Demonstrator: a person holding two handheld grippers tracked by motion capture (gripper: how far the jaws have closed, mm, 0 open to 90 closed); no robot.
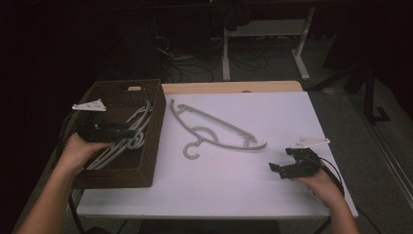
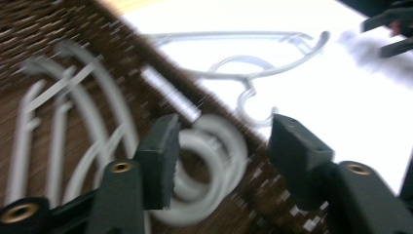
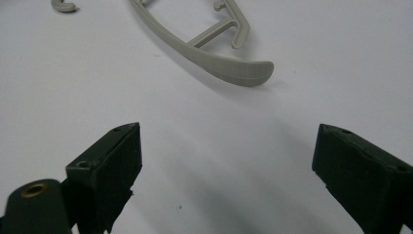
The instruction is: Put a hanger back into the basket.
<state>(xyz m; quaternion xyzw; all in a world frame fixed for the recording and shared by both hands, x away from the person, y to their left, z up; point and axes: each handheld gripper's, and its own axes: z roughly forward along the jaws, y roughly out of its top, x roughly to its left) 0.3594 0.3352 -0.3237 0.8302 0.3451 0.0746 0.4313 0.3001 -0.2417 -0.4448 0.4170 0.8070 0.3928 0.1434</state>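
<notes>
A grey plastic hanger (image 1: 219, 131) lies flat on the white table (image 1: 234, 190), its hook toward the front. A dark woven basket (image 1: 155, 127) at the left holds several more grey hangers (image 1: 142, 113). My left gripper (image 1: 132, 132) hovers over the basket. In the left gripper view it (image 2: 221, 141) is open, with the hangers' hooks (image 2: 204, 195) seen below the gap and no pad touching them. My right gripper (image 1: 278, 160) rests low at the table's right, open and empty (image 3: 229, 136), just short of the hanger's end (image 3: 243, 73).
The basket's right wall (image 2: 160, 87) stands between the stacked hangers (image 2: 87, 107) and the loose hanger (image 2: 253, 73). The right gripper (image 2: 389, 31) shows far off in the left gripper view. A wooden strip (image 1: 234, 87) runs along the table's far edge; desk legs and cables lie beyond.
</notes>
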